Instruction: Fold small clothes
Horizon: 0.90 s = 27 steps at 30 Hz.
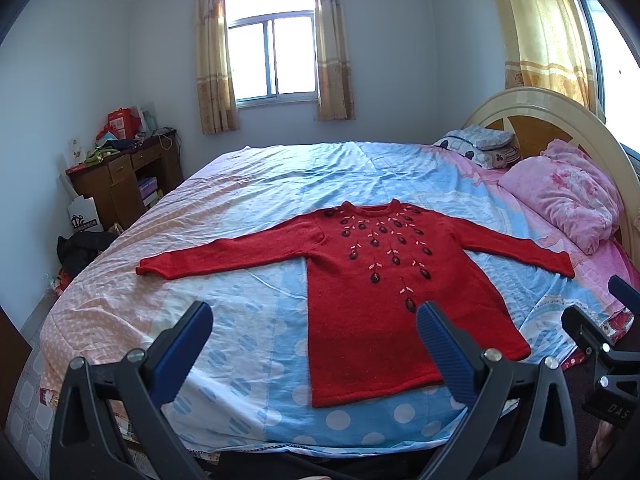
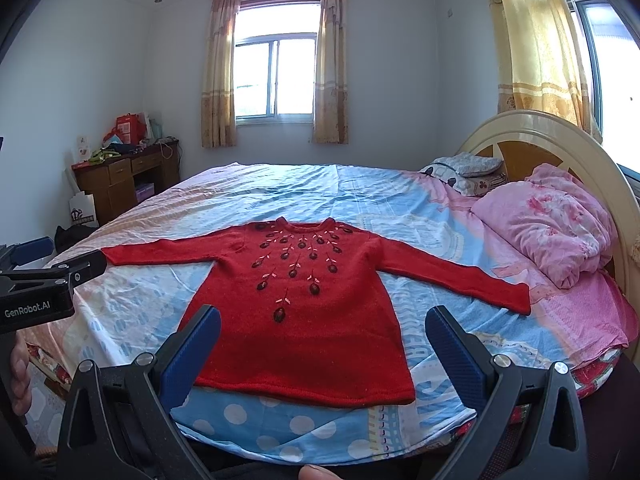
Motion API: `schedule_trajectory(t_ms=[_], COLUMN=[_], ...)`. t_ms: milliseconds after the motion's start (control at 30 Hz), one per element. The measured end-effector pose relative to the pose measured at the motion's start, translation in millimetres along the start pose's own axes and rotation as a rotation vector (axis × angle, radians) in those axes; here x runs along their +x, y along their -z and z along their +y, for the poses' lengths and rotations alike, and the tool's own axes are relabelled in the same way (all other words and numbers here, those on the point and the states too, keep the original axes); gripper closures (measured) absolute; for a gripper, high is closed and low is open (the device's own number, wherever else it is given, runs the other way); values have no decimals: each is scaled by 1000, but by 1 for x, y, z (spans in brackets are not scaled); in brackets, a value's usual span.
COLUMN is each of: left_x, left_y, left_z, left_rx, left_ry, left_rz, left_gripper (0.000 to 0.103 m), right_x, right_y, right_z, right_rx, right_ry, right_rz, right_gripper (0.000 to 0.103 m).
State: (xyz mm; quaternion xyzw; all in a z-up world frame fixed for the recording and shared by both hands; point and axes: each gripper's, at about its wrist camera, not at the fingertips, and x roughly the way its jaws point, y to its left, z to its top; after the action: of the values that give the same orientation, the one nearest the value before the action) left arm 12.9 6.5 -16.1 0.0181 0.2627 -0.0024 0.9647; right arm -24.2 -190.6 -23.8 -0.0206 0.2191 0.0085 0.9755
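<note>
A red sweater (image 1: 376, 300) lies flat and face up on the bed (image 1: 248, 208), both sleeves spread out to left and right, hem toward the near edge, neckline toward the far side. Dark embroidered flowers run down its chest. The left tool (image 1: 316, 344) hovers above the near edge of the bed, its blue pads spread wide with nothing between them. The right tool (image 2: 322, 350) hangs just beside it, equally wide open and empty, its view centred on the sweater's hem. A pink quilt (image 2: 556, 220) is bundled at the right by the headboard (image 2: 560, 140). A wooden desk (image 1: 120, 176) stands far left
</note>
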Motion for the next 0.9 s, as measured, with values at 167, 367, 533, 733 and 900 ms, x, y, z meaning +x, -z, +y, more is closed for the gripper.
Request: schedule_trajectory(t_ms=[167,367,533,733,900], left_x=[1,1,3,3,3], left_y=[1,1,1,1,1], left_z=[0,0,-1,-1,-1], left_rx=[1,1,2,0,0], left_ry=[0,2,3,0,1], left_rz=[4,7,13,13,13], left_gripper=[0,0,0,0,0], right_x=[0,1,3,4,4], right_y=[1,2,2,1,1], right_z=[0,3,3,2,3], right_rx=[-1,-9,-10,-9,-10], right_ry=[-1,-5,-9,-9,-11], right_rz=[2,10,18,17,21], right_gripper=[1,1,1,1,1])
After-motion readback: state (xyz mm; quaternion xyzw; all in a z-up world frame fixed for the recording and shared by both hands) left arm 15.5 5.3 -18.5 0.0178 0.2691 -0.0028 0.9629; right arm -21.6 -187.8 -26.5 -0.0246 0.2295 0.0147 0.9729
